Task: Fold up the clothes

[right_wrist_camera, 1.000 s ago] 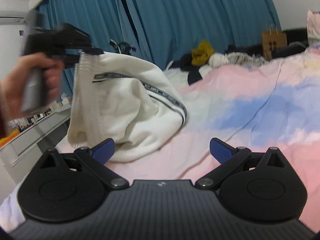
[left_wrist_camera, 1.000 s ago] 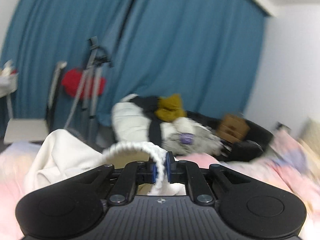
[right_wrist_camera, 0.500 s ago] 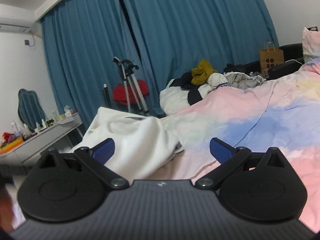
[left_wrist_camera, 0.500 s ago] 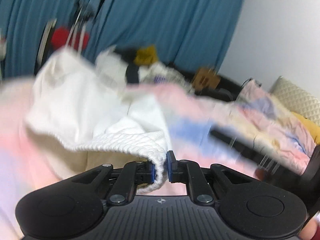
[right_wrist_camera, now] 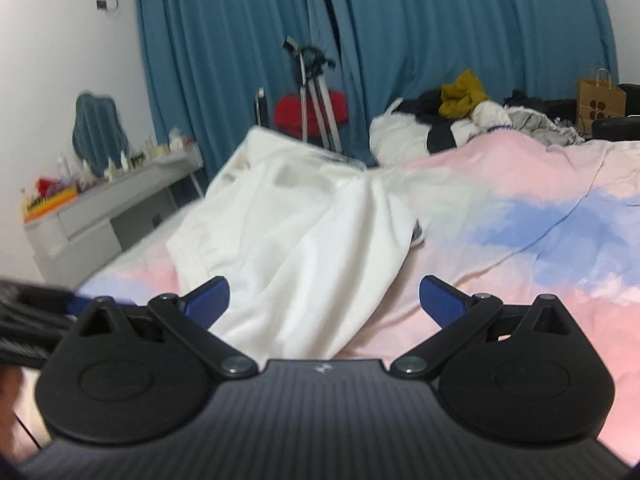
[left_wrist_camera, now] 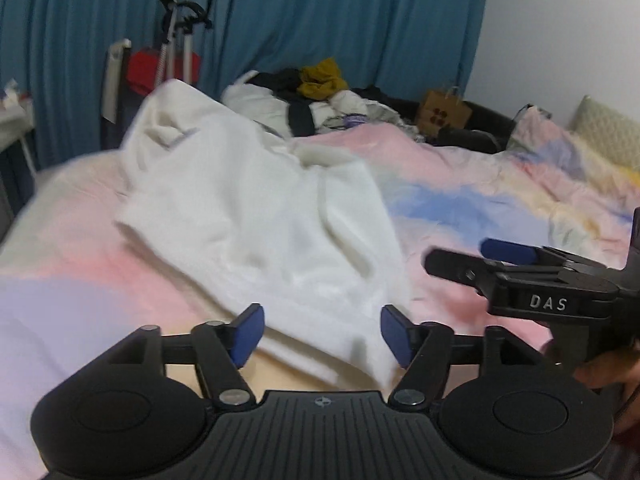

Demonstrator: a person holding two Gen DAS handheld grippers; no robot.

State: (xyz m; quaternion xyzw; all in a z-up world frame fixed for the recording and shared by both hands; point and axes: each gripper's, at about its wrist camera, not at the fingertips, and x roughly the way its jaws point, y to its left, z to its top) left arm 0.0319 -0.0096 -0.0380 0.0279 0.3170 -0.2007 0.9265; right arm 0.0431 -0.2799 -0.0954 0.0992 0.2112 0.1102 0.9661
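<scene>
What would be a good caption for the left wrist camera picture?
Left gripper, jaws open, above a crumpled white garment lying on a pastel bedspread, with the right gripper alongside.

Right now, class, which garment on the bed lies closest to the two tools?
The crumpled white knit garment, lying directly before both open tools; the mustard-yellow garment sits atop the far clothes heap.
</scene>
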